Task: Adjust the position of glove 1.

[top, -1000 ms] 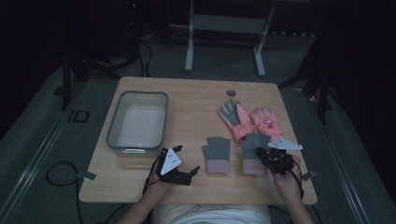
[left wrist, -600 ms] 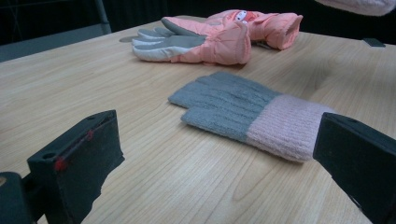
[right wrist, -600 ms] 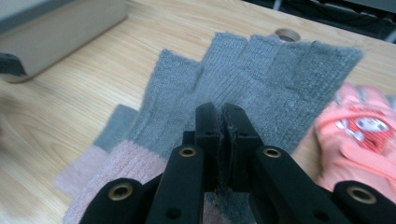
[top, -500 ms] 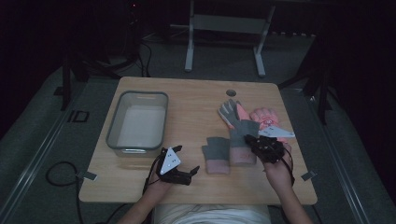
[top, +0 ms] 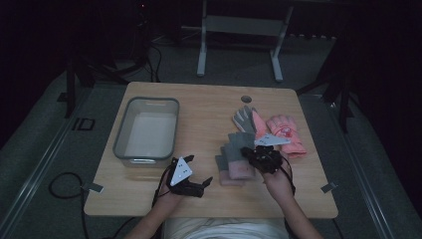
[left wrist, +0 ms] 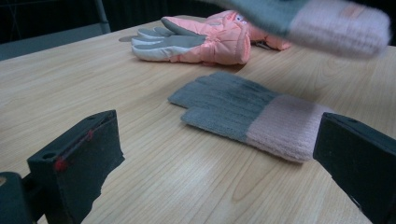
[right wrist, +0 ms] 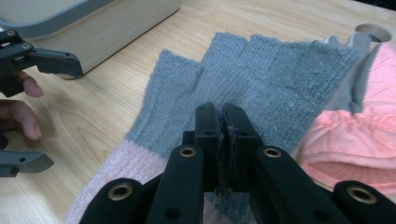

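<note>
Knit glove (right wrist: 261, 70) is pinched in my right gripper (top: 253, 155), lifted over its twin (left wrist: 252, 114); left gripper (top: 201, 182) spread, idle. Bin (top: 122, 144) holds 0 gloves so far.

Bin (top: 146, 133) left of gloves (top: 268, 130)

Bare wood runs down the middle of the surface (top: 209, 114), from far edge to near edge, wide enough to pass. The bin (top: 147, 130) blocks the left side. Toward the right edge, pink ski gloves (top: 278, 130) and knit gloves (top: 234, 162) (one lifted) crowd the way.
</note>
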Action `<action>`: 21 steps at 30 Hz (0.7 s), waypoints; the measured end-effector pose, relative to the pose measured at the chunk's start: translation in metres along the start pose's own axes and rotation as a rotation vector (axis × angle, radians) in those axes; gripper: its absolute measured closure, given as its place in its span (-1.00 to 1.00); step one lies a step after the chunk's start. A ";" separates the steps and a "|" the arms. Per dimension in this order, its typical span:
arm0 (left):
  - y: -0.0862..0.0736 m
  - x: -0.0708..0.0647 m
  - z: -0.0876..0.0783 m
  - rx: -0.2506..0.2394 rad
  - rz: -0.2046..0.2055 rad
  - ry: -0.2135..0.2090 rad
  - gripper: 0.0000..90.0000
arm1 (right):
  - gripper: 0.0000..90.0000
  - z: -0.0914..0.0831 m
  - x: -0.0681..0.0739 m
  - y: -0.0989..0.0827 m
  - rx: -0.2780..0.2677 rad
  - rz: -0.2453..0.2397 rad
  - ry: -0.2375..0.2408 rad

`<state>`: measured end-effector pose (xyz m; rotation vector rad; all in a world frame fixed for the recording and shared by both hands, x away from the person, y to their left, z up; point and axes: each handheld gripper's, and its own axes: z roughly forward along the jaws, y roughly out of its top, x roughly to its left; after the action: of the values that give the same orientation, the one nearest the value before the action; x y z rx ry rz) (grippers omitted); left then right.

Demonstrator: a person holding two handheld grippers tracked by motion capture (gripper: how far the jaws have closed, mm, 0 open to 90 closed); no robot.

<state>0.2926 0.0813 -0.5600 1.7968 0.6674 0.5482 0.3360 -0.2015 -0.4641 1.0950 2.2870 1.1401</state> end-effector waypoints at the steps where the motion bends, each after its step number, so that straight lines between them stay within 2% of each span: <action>1: 0.000 0.000 0.000 -0.001 -0.001 0.000 -0.99 | 0.90 0.003 0.002 -0.001 0.002 0.002 0.000; 8: 0.000 0.000 0.000 0.000 0.002 -0.002 -0.99 | 0.90 0.022 0.009 -0.011 0.032 0.029 0.013; 16: 0.000 -0.001 0.000 0.001 0.004 -0.002 -0.99 | 0.90 0.040 0.010 -0.022 0.066 0.064 0.018; 21: 0.000 -0.001 0.000 0.002 0.007 0.003 -0.99 | 0.90 0.050 0.009 -0.029 0.091 0.068 0.004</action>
<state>0.2916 0.0805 -0.5600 1.8006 0.6645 0.5553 0.3462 -0.1795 -0.5176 1.2141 2.3415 1.0737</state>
